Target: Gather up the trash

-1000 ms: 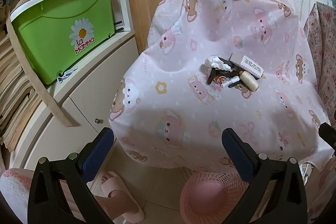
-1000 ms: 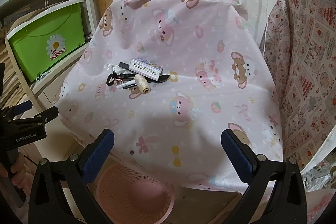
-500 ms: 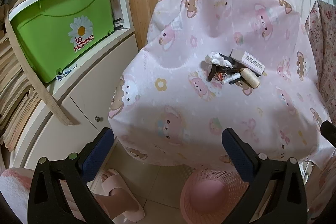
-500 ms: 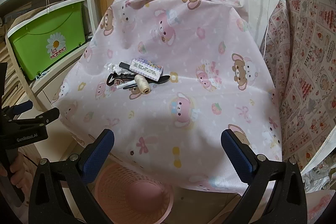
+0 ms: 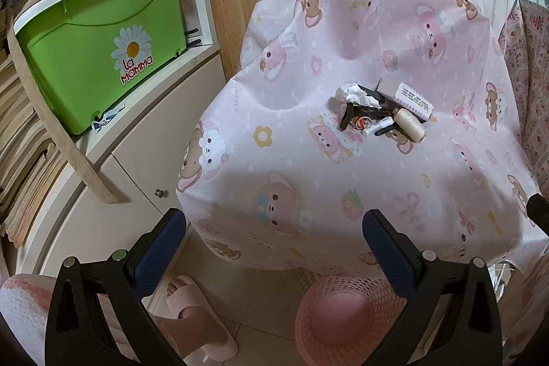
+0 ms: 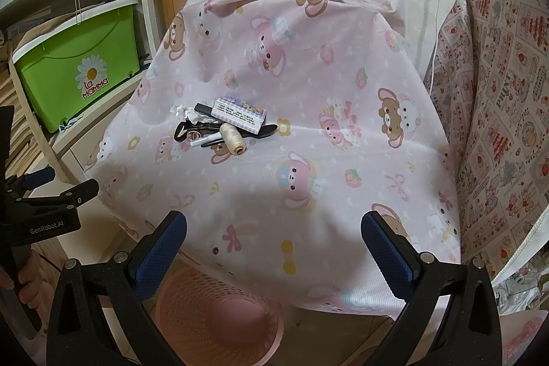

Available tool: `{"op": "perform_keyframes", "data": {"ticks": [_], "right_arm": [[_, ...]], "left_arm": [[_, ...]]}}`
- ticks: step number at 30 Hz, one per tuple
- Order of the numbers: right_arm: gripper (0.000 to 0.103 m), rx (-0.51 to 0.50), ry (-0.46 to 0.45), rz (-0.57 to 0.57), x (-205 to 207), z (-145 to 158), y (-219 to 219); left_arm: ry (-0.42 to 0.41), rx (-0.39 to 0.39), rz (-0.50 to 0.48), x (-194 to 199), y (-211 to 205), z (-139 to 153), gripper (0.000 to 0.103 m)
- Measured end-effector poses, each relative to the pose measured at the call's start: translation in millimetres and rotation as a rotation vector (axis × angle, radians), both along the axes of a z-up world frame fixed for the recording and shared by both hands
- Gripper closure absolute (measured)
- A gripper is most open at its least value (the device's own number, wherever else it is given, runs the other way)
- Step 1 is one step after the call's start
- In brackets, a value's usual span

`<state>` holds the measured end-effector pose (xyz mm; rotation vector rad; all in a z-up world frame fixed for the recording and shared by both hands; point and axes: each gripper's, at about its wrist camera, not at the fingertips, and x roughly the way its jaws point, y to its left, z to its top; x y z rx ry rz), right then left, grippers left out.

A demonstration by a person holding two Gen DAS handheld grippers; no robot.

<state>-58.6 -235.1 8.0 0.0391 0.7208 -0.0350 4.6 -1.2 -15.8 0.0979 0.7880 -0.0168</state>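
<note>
A small heap lies on the pink bear-print cloth: a crumpled white tissue, a printed box, a cream thread spool, a white pen and dark items. A pink mesh basket stands on the floor under the cloth's near edge. My left gripper is open, well short of the heap. My right gripper is open too, low over the cloth's front.
A green lidded bin sits on a white cabinet at the left, beside stacked paper. A foot in a pink slipper is on the tiled floor. A patterned quilt hangs at the right.
Both views have drifted slightly; the heap sits a little higher and farther in the left wrist view. Both grippers stay open and nothing has been picked up.
</note>
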Motion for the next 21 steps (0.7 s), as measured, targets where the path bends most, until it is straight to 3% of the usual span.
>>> {"op": "perform_keyframes", "data": {"ticks": [21], "right_arm": [[0.0, 0.02, 0.019, -0.004, 4.4, -4.3, -2.5]], "left_arm": [[0.009, -0.007, -0.009, -2.5, -0.8, -2.6, 0.001]]}}
